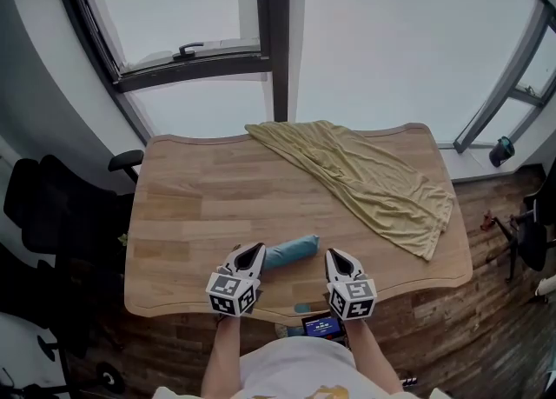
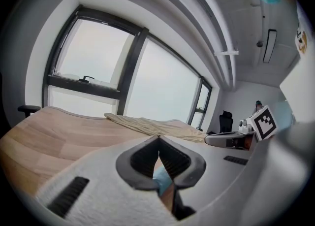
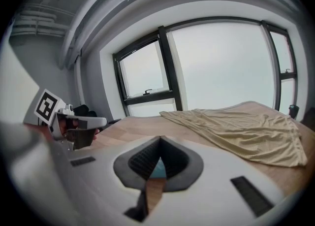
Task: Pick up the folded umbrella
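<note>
So, the folded umbrella point(image 1: 291, 252) is a short blue-green roll lying flat on the wooden table point(image 1: 200, 206), close to the front edge. It sits between the two grippers. Its left end goes out of sight behind the left gripper point(image 1: 250, 256), and the right gripper point(image 1: 340, 260) is just beside its other end. Nothing holds it yet.

I think this is the reaching step, before any grab. Both grippers have their jaws pressed together with nothing pinched. A bit of blue-green only peeks through the gap under the tips. So the next move needs one gripper to spread its jaws, go down around the roll across its thin side, and squeeze before lifting.

Both hands are low over the near edge, side by side, pointing away from the person and tipped a little down. A yellow cloth point(image 1: 365, 176) lies well apart, toward the far right corner
</note>
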Action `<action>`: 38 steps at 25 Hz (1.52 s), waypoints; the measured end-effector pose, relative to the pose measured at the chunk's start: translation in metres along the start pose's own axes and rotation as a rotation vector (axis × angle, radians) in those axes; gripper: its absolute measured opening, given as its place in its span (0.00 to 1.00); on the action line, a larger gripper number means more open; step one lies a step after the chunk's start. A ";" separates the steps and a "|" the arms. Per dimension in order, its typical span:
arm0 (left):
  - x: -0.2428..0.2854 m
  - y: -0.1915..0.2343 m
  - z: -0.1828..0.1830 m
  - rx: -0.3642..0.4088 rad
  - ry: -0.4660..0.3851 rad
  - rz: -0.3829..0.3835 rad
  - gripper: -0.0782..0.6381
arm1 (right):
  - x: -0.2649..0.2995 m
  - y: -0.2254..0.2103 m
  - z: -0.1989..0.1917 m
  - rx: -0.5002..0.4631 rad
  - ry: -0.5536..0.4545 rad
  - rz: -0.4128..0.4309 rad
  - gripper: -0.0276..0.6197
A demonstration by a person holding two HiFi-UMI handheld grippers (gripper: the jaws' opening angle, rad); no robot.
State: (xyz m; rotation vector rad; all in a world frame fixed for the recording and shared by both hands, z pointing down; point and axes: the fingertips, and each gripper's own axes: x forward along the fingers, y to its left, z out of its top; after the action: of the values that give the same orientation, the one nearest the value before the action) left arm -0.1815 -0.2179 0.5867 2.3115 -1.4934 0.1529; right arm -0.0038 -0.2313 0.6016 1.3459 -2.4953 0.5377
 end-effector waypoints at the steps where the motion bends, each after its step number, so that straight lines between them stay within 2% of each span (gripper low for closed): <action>1: 0.003 0.000 -0.002 -0.016 0.008 -0.011 0.14 | 0.003 -0.002 0.000 -0.001 0.005 -0.002 0.06; 5: 0.015 -0.004 -0.020 -0.059 0.076 -0.071 0.14 | 0.010 -0.008 -0.007 -0.002 0.037 0.000 0.06; 12: 0.039 -0.002 -0.046 -0.057 0.161 -0.128 0.15 | 0.019 -0.009 -0.017 0.028 0.038 0.081 0.06; 15: 0.044 -0.002 -0.058 -0.047 0.216 -0.148 0.24 | 0.023 -0.015 -0.025 0.036 0.062 0.082 0.06; 22: 0.059 -0.002 -0.086 0.110 0.368 -0.192 0.36 | 0.032 -0.035 -0.036 0.086 0.084 0.058 0.06; 24: 0.062 -0.003 -0.095 0.153 0.432 -0.218 0.40 | 0.034 -0.036 -0.036 0.096 0.087 0.065 0.06; 29: 0.067 -0.005 -0.125 0.326 0.636 -0.298 0.41 | 0.041 -0.042 -0.038 0.079 0.103 0.061 0.06; 33: 0.072 -0.005 -0.146 0.315 0.754 -0.348 0.50 | 0.040 -0.061 -0.045 0.074 0.126 0.011 0.06; 38: 0.075 -0.006 -0.163 0.369 0.886 -0.395 0.54 | 0.046 -0.076 -0.046 0.083 0.138 -0.006 0.06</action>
State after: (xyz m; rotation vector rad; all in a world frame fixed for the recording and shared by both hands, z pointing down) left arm -0.1256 -0.2189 0.7577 2.2408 -0.5851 1.2306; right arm 0.0373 -0.2839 0.6761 1.2982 -2.3816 0.7154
